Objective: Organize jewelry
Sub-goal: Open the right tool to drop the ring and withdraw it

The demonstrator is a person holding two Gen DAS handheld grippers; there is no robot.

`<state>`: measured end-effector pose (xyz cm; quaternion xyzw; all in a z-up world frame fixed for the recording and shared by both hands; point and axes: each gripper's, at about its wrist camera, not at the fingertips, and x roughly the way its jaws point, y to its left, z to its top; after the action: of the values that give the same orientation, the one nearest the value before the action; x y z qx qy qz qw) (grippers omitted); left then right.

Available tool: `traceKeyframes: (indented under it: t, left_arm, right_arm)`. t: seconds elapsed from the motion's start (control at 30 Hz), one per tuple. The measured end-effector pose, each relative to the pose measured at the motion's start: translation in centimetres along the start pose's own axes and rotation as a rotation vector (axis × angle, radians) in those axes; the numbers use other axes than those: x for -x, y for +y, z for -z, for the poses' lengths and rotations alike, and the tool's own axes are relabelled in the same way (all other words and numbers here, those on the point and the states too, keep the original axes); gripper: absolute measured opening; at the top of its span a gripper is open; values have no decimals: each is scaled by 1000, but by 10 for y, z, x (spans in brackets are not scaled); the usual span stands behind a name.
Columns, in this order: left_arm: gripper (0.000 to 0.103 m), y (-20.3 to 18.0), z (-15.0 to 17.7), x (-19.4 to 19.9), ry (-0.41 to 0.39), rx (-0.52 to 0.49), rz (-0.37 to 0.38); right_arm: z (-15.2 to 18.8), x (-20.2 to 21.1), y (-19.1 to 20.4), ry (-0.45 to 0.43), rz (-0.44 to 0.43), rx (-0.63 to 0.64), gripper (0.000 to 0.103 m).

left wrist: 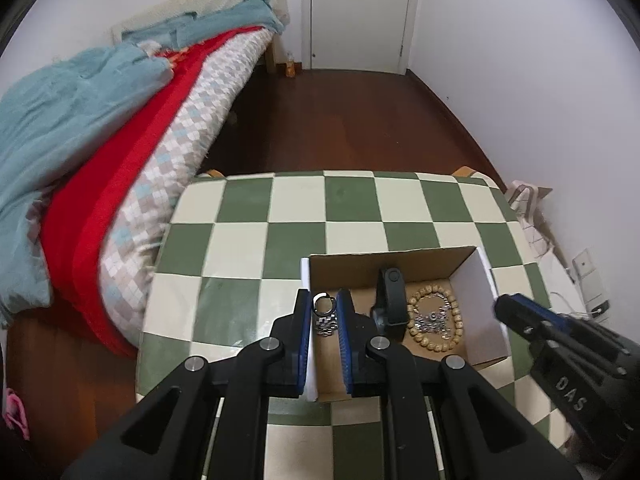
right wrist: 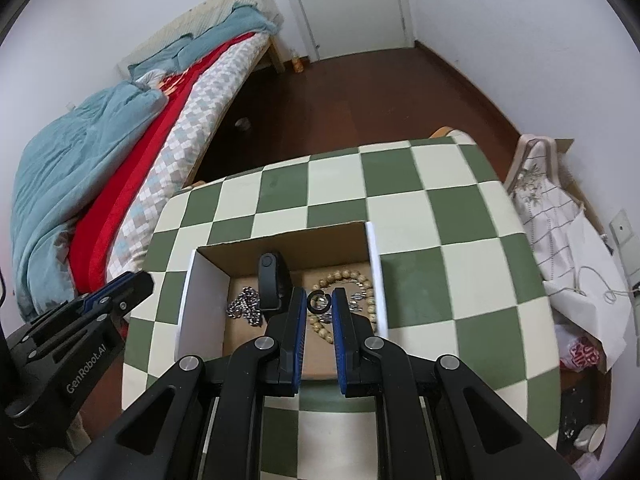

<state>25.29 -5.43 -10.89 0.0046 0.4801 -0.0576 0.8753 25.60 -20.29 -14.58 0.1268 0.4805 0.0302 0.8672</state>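
An open cardboard box (left wrist: 360, 266) sits on the checkered table (left wrist: 256, 236). Inside lie a silver metal chain (left wrist: 325, 322), a black smart band (left wrist: 390, 300), a wooden bead bracelet (left wrist: 456, 320) and small silver pieces (left wrist: 432, 320). My left gripper (left wrist: 324, 304) hovers at the box's left end, its jaws a narrow gap apart, with the chain seen between them; nothing is gripped. My right gripper (right wrist: 319, 300) hovers over the beads (right wrist: 320, 330), its jaws also narrowly apart, with a dark ring-shaped piece (right wrist: 318, 302) seen between the tips. The box (right wrist: 280, 236), band (right wrist: 272, 280) and chain (right wrist: 244, 306) also show there.
A bed (left wrist: 120, 152) with blue, red and checked covers stands left of the table. Dark wooden floor (left wrist: 340, 120) leads to a white door (left wrist: 360, 12). Bags and cloth (right wrist: 560, 240) lie on the floor right of the table.
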Motion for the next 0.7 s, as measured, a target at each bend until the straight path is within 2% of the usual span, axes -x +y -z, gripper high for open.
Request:
traceKeyframes:
  t: [0.2,0.27,0.3,0.33,0.37,0.47,0.5,0.53,0.57,0.63,0.7]
  left_arm:
    - [14,3,-8,-10,61,63,89]
    - [22,4,-9,-11,75,84,120]
    - [27,5,-9,-11,77,89,125]
    - [42,5,-10,-11,78,96,130]
    - [59,6,-10,-9,73,101,128]
    - [80,9,-10,-4,49,101,88]
    - [84,10,-10,-3,48,100,69]
    - [92,11,-9,-2,48,97,43]
    - [100,12,-7,0,43,85,-1]
    - [103,13,-3,3,34,56,-75]
    - [103,14,3,4,35,34,-139]
  right_arm:
    - [-5,-16,-6,68,-78,-34,14]
    - [-6,-17,-9,78,-80,-42,17]
    - [-6,-17,-10,82,-75,-43,24]
    - [-6,-16,-12,83,-76,-49,34]
    - [-7,-15,-13,82,-80,-55,38]
    - [-7,-10,-16,76,-46,-52,42]
    - [-8,-8,-17,76,-27,-48,49]
    - [-7,-6,-18,75,1,-41,61]
    - [-7,-5,-18,76,29,-32,67]
    - [-5,-2,-17,73,84,-9,87]
    - [-1,0,-15,79,138,22,98]
